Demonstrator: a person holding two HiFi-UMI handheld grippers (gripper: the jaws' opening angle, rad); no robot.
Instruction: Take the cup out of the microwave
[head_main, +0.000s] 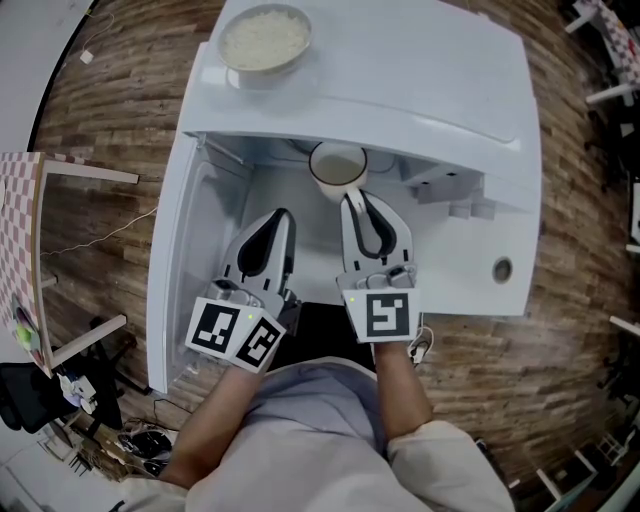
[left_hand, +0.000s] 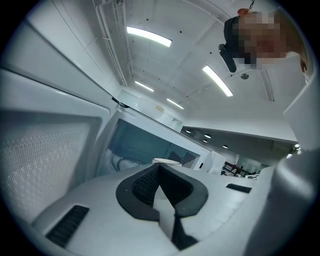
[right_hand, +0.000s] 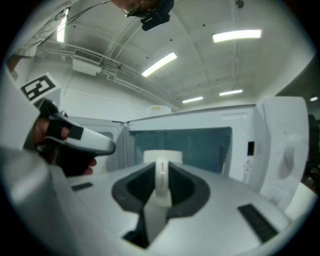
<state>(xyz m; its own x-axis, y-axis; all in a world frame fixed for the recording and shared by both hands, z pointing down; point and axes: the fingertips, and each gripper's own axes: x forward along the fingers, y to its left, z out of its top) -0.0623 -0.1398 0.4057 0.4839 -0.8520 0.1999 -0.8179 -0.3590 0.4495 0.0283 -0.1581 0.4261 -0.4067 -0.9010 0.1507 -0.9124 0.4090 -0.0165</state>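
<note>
Rice bowl (head_main: 265, 40) atop mwave (head_main: 420, 70), cup (head_main: 338, 166) below

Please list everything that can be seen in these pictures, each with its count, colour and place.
microwave: 1, white, centre, door open to the left
bowl: 1, white, on top of the microwave
rice: 1 portion, white, in the bowl
cup: 1, white, at the microwave's mouth
floor: 1, brown wood, all round
checked cloth: 1, red and white, far left
lights: several, white, on the ceiling
left gripper: 1, white with black pads, left of the cup, jaws together, empty
right gripper: 1, same colours, shut on the cup's handle
marker cubes: 2, black and white, one behind each gripper
arms: 2, bottom
</note>
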